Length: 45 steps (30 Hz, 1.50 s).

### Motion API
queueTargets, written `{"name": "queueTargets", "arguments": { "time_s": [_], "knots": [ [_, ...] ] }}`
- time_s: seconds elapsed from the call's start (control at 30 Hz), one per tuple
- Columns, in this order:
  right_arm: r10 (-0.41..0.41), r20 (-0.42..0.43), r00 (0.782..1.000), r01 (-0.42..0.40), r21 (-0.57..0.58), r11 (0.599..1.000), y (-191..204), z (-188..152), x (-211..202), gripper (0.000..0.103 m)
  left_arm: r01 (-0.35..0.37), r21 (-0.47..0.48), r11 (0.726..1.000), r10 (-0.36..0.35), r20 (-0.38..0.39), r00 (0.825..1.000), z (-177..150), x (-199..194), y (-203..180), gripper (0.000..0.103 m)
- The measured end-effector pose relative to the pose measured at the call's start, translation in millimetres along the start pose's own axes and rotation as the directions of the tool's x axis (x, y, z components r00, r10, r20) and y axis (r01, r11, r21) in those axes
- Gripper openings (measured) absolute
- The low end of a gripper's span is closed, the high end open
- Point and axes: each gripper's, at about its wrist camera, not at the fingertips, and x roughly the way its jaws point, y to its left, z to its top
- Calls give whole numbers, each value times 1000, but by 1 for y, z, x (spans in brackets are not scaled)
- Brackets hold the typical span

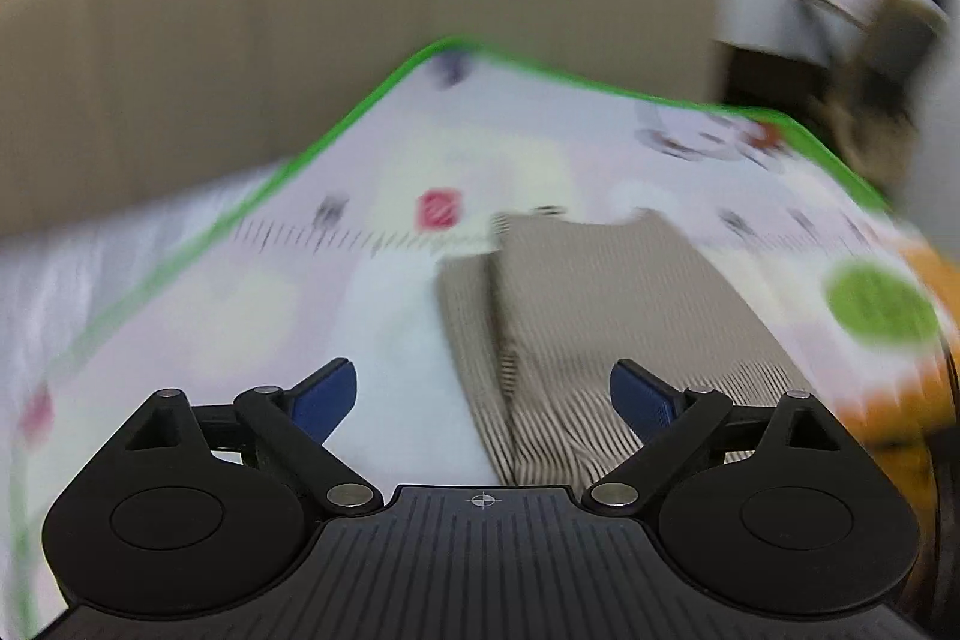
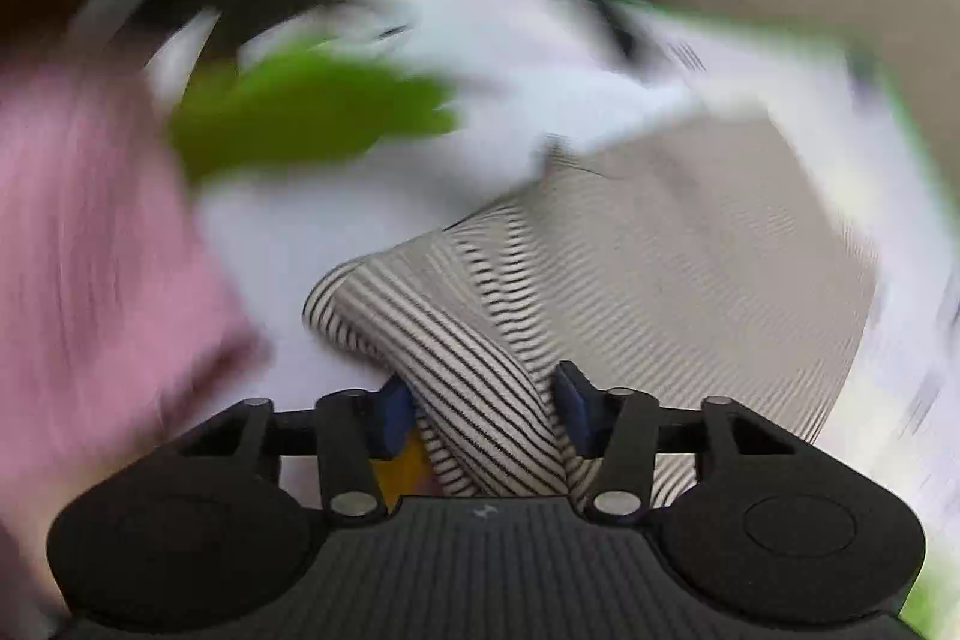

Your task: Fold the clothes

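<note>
A white play mat with a bright green border and printed cartoon shapes covers the surface under me, and a broad tan cushion, perhaps a sofa back, rises just behind its far edge; both views are smeared by motion blur, so the clutter in the room beyond the mat's far right corner cannot be made out. The green border bends around a corner at the far side in the left wrist view, with bare mat lying open to the left of the clothing and a green dot printed near the right edge. In the right wrist view a pink cloth fills the left side, close beside my right gripper, and a blurred green patch shows beyond it. The striped shirt, beige with thin dark stripes, lies on the middle of the mat with one long lengthwise fold already laid along its left side. My left gripper hangs above the shirt's near end with its blue-padded jaws spread wide and nothing between them. My right gripper has a raised, rolled ridge of the striped shirt running between its jaws; the fabric fills the gap and both blue pads appear to press on it, so I read this as a grip on the shirt.
</note>
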Motion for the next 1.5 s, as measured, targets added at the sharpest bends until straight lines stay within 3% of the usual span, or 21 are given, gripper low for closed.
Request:
{"name": "queueTargets", "arguments": {
  "time_s": [0.07,0.17,0.23,0.3,0.37,0.5,0.57,0.63,0.73,0.87,1.0,1.07,1.1,1.23,1.3,1.4,1.5],
  "knots": [
    [125,27,992,-127,282,951,-40,1,-3,43,49,162,986,-52,17,998,-7,-20,-12,96],
    [227,84,970,-238,507,828,-77,-10,-3,42,132,371,919,-134,-20,991,-23,-36,-35,98],
    [257,110,960,-273,564,779,-85,-16,1,42,168,488,856,-157,-63,986,-33,-38,-53,99],
    [263,123,957,-284,580,763,-83,-18,3,42,164,563,810,-138,-89,986,-44,-29,-72,99],
    [260,126,957,-284,576,766,-81,-18,2,42,136,590,796,-99,-95,991,-51,-14,-88,99],
    [198,107,974,-225,498,838,-75,-15,-13,43,97,517,850,-62,-86,994,-55,18,-97,100],
    [104,101,989,-136,397,908,-66,-14,-29,47,94,484,870,-67,-74,995,-54,20,-92,100],
    [24,101,995,-51,272,961,-51,-15,-40,65,93,450,888,-73,-61,995,-52,19,-85,100],
    [-36,84,996,25,134,991,-31,-14,-35,69,95,402,911,-78,-58,995,-49,19,-76,100],
    [-90,60,994,90,2,996,-6,-11,-16,69,82,401,912,-69,-47,996,-48,17,-77,100],
    [-180,55,982,187,-145,972,21,-11,6,71,69,397,915,-58,-38,998,-49,16,-76,100],
    [-229,60,972,236,-220,946,31,-16,16,62,58,394,917,-46,-39,998,-49,16,-75,100],
    [-250,65,966,259,-251,933,35,-18,21,41,52,391,919,-40,-38,998,-49,16,-75,100],
    [-216,77,973,226,-158,961,19,-8,9,33,26,338,941,-29,6,1000,-43,4,-65,100],
    [-191,80,978,199,-115,973,13,-4,1,32,46,245,968,-60,49,997,-34,-11,-50,100],
    [-151,76,986,157,-81,984,9,-1,-10,29,102,15,995,-103,116,988,-18,-22,-13,100],
    [-90,38,995,93,-65,994,5,0,-14,28,32,-129,991,-19,101,995,2,-3,5,99]
  ]
}}
